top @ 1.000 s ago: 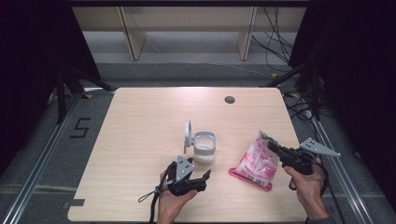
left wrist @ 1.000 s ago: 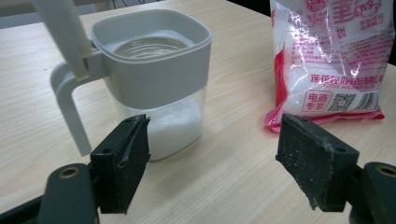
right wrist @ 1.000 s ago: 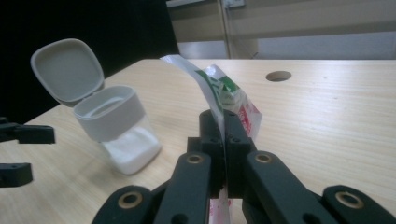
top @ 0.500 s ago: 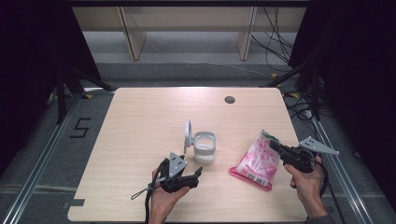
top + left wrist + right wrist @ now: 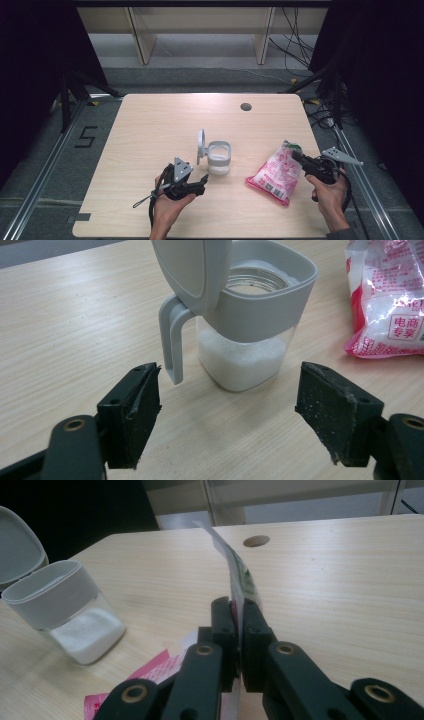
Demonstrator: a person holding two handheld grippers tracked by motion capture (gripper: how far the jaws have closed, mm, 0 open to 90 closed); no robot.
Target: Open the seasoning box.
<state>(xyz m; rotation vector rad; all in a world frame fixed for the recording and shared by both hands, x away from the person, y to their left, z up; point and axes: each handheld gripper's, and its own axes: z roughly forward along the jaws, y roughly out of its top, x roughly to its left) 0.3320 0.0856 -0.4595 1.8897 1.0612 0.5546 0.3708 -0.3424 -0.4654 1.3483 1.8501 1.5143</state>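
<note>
A clear jar (image 5: 218, 159) with a grey collar stands mid-table, its flip lid (image 5: 200, 145) swung up on its left side. White granules fill its bottom part (image 5: 245, 365). My left gripper (image 5: 204, 180) lies just in front-left of the jar and is open. In the left gripper view the jaws of this gripper (image 5: 230, 405) stand wide apart, short of the jar and touching nothing. To the right, a pink and white bag (image 5: 277, 172) lies on the table. My right gripper (image 5: 295, 154) is shut on the bag's top edge (image 5: 237, 575). The jar (image 5: 70, 615) is at the left of the right gripper view.
A round cable hole (image 5: 245, 106) sits near the table's far edge. Bare wood lies to the left of the jar and behind it. Beyond the table are shelf legs (image 5: 142, 37) and cables on the floor.
My left gripper has drifted a little to the left, away from the jar. The right gripper, the bag and the jar have stayed put.
</note>
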